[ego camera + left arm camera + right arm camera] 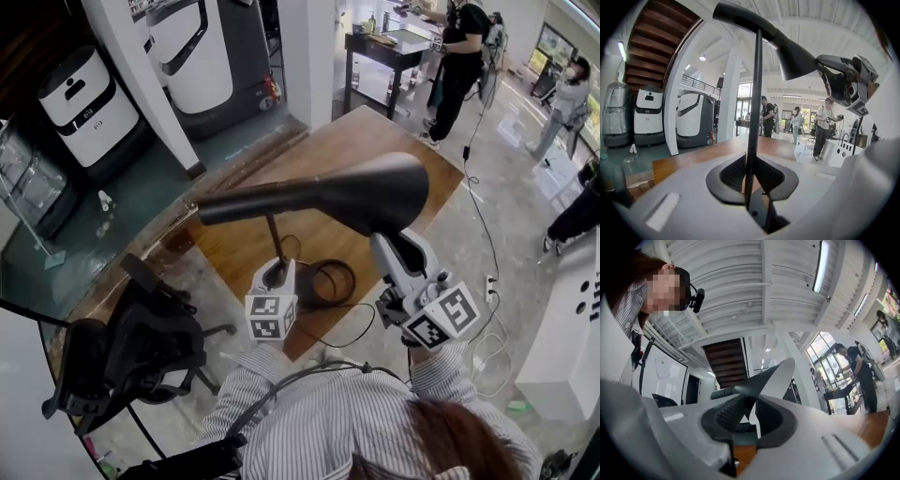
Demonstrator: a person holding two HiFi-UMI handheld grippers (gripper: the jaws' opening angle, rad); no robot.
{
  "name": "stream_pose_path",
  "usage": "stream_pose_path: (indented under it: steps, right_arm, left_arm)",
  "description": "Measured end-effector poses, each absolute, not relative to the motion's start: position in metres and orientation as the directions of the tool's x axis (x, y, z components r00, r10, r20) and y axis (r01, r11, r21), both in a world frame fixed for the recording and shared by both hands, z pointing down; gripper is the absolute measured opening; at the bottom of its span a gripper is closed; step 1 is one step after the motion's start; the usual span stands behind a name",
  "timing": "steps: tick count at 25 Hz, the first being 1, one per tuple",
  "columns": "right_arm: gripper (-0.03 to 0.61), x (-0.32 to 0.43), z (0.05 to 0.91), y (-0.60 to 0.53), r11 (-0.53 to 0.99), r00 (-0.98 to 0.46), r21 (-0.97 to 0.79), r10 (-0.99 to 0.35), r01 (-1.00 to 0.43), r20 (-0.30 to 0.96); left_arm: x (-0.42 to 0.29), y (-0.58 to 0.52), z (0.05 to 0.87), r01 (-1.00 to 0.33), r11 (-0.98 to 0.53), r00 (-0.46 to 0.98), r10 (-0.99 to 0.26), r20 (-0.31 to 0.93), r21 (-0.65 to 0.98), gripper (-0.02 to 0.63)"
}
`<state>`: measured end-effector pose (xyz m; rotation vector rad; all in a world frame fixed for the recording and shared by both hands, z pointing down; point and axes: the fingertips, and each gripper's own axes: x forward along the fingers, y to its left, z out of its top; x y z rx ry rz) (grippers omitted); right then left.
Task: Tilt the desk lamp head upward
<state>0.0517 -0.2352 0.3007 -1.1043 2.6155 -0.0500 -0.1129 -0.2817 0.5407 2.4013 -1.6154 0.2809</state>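
The left hand-held gripper [275, 274] is clamped on the lamp's thin dark stem [274, 239]. In the left gripper view the stem [754, 93] runs upright between the two ribbed pads of this hand-held gripper [752, 178], low down near the lamp's foot. The right hand-held gripper [401, 246] reaches up from below to the wide end of the lamp head [366, 192]. In the right gripper view its jaws [751, 416] are closed on the thin rim of the shade [773, 378], one pad outside and one inside. The lamp head is a long dark bar that flares into a cone. It sits on top of the stem, above the wooden tabletop [375, 141], with the cone toward the person's right. Seen from the left gripper view, the lamp head [787, 51] slopes down from the stem's top toward the cone. A black cord [328, 281] lies coiled on the tabletop just beside the stem. A black office chair [141, 337] stands on the floor at the left of the tabletop, and white machines [80, 103] stand farther back. A person in dark clothes [464, 56] stands at a counter well beyond the tabletop.
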Motion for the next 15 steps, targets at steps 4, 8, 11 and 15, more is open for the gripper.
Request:
stream_pose_path:
  steps: [4,8,11,15]
  right_arm:
    - [0.071,0.052,0.283,-0.237,0.707,-0.657,-0.120,-0.697,-0.697,-0.286]
    - [0.071,0.053,0.265,-0.238,0.709,-0.657,-0.091,-0.688,-0.699,-0.310]
    - [0.071,0.053,0.252,-0.237,0.710,-0.658,-0.060,-0.678,-0.702,-0.327]
    - [0.070,0.051,0.236,-0.236,0.710,-0.663,-0.023,-0.668,-0.704,-0.337]
  left_arm:
    - [-0.114,-0.282,0.541,-0.931,-0.355,0.365,-0.890,0.275,0.088,0.054]
    - [-0.113,-0.282,0.541,-0.932,-0.354,0.361,-0.892,0.272,0.078,0.054]
    - [-0.112,-0.282,0.541,-0.933,-0.354,0.358,-0.893,0.272,0.067,0.054]
    - [-0.111,-0.282,0.541,-0.933,-0.355,0.356,-0.893,0.274,0.055,0.054]
